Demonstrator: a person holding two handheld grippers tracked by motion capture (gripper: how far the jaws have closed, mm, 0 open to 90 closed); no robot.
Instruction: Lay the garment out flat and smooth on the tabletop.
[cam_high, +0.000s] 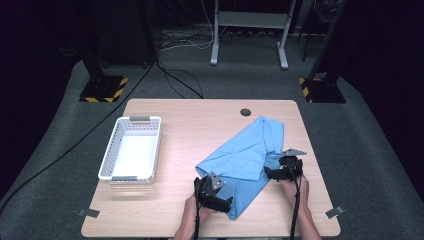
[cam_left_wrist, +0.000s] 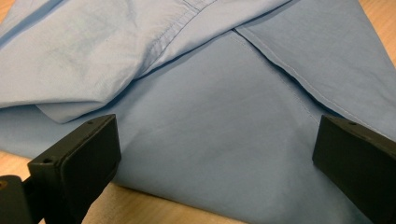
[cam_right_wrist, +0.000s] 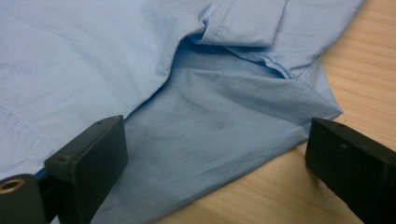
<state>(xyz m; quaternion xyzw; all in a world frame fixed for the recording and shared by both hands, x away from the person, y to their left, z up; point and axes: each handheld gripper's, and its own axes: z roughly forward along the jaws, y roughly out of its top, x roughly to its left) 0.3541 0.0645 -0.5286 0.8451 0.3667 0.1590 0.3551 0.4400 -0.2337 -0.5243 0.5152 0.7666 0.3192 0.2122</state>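
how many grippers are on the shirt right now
2: the left gripper at the blue shirt's near corner, the right gripper at its right edge, both open.

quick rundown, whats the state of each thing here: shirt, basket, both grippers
blue shirt: loosely folded, lying flat on the table, not lifted
white basket: upright, empty, apart from the shirt
left gripper: open, jaws spread over the shirt's near edge, nothing clamped
right gripper: open, jaws spread over a shirt edge by bare wood, nothing clamped
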